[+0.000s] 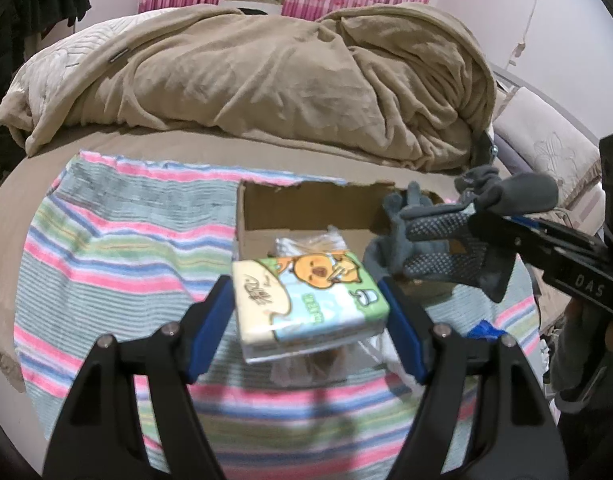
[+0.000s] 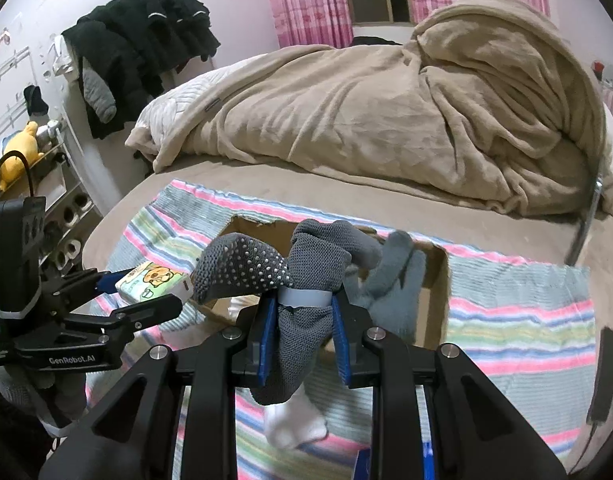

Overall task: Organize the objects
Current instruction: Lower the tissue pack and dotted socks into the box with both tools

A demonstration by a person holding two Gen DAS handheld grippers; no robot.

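Observation:
My left gripper [image 1: 310,312] is shut on a tissue pack [image 1: 308,300] printed with an orange cartoon animal, held just in front of an open cardboard box [image 1: 306,208]. The box holds a clear plastic bag [image 1: 306,244]. My right gripper [image 2: 302,320] is shut on a bundle of grey gloves [image 2: 302,276] with white grip dots, banded together, hanging over the box [image 2: 434,280]. The left wrist view shows the gloves [image 1: 438,240] at the right, above the box's right side. The right wrist view shows the tissue pack [image 2: 154,280] at the left in the left gripper [image 2: 146,292].
The box sits on a striped towel [image 1: 118,248] spread over a bed. A heaped tan blanket [image 1: 266,80] fills the far side of the bed. A white sock [image 2: 294,424] lies on the towel below the right gripper. Dark clothes [image 2: 138,40] hang at the left wall.

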